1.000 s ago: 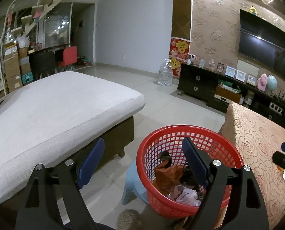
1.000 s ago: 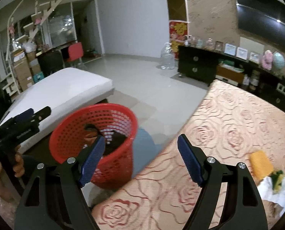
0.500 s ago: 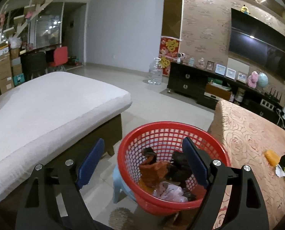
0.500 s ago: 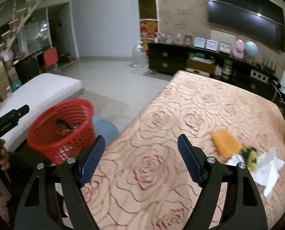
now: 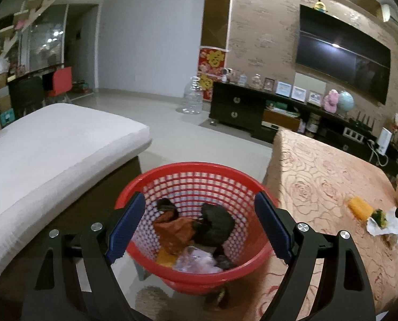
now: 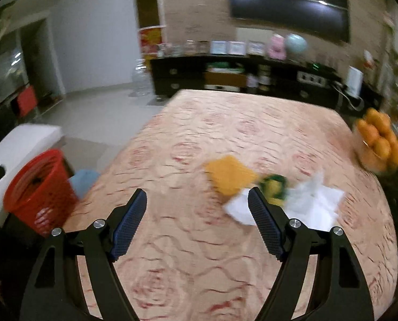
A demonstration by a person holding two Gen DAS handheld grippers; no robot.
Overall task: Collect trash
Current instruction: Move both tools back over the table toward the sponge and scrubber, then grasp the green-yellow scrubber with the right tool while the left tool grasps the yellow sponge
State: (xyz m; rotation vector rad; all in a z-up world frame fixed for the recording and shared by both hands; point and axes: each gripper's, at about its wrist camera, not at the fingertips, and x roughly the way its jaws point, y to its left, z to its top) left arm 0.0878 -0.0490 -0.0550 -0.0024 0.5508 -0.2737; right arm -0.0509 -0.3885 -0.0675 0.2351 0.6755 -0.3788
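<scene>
Hovering above a red basket, the left hand-held gripper has its blue-padded jaws spread wide with nothing between them. The basket stands on a pale blue stool at the near-left corner of the table, which is covered in a peach cloth with a rose pattern. Inside the basket lie an orange crumpled wrapper, a dark lump and a clear plastic bag; the dark lump touches the wrapper, and what it is cannot be told. Left of the basket is a low seat with a white cushion. The right hand-held gripper points down over the tablecloth, its jaws also wide and empty. The right wrist view is smeared, so details there are uncertain. Just beyond the right finger of that gripper lie the remaining scraps: a flat orange piece, a small green and yellow wrapper touching it, and crumpled white tissue spread beneath and to the right of the wrapper. These three sit together toward the right middle of the table, well apart from the basket. At the table's far right edge is a bowl of oranges. Against the far wall run a dark cabinet with framed pictures on top and a television mounted above it, and a large clear water bottle stands on the floor.
</scene>
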